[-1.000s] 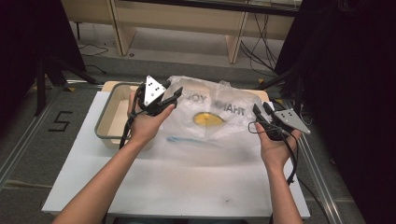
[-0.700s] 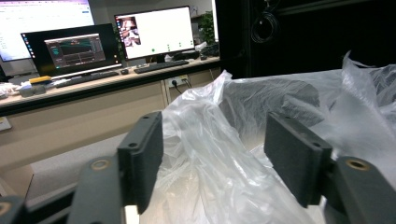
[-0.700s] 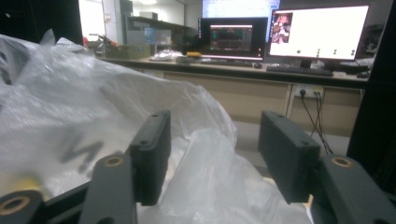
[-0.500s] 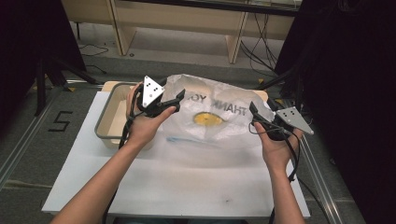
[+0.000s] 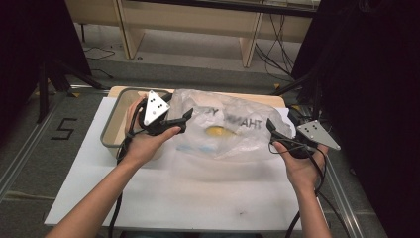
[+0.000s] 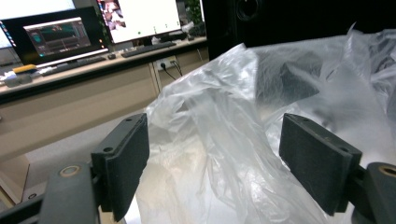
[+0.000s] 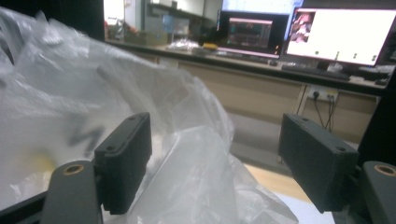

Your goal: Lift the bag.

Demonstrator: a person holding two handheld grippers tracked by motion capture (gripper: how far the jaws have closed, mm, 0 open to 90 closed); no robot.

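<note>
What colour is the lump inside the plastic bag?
Yellow, seen through the clear bag; high view shows it best.

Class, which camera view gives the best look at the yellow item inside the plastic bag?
The high view: the yellow item shows from above through the clear bag, near its middle. The right gripper view gives only a blurred yellow patch behind the film. In the left gripper view I cannot make it out among the crumpled plastic.

Both forearms reach in from the near side. The left gripper [image 5: 184,120] and the right gripper [image 5: 274,130] point toward each other, well apart. Each one's jaws have just been opening and stand wide, pads pressing nothing.
</note>
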